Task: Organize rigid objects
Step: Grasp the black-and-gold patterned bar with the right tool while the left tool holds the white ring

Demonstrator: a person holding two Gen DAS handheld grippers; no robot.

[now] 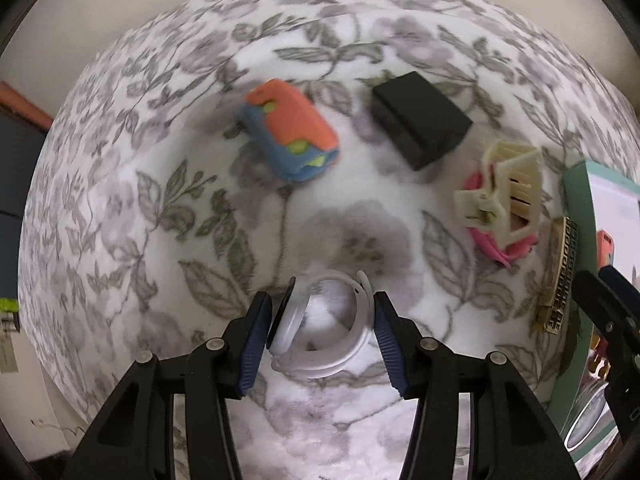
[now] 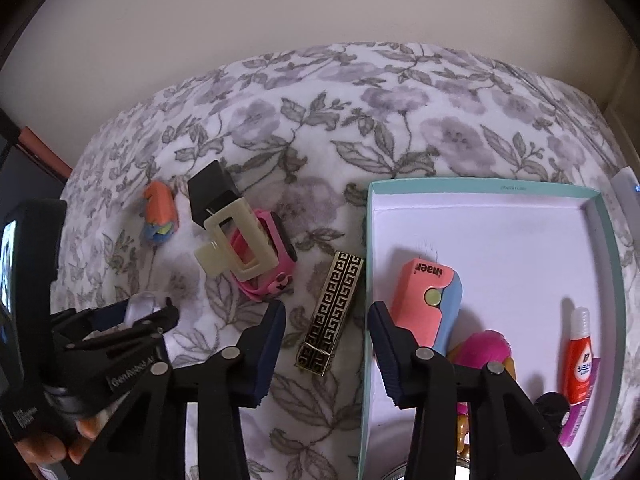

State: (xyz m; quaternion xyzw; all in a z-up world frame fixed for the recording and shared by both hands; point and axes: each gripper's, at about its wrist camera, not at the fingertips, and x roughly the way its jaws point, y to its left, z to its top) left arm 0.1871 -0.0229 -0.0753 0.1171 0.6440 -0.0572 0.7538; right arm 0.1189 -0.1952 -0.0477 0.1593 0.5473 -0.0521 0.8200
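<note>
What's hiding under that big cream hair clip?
A pink watch-like band lies under the cream hair clip, poking out on its right. The part beneath the clip is covered.

A home, most likely a bedroom, is suggested. A soft blanket [image 2: 360, 128] printed with grey leaves and mauve flowers is spread across the whole surface, and a plain cream wall [image 2: 320, 4] is seen beyond it. Small personal items are scattered there: a hair clip [image 2: 232, 240], a toy [image 1: 292, 128], a cardboard box [image 2: 600, 248].
</note>
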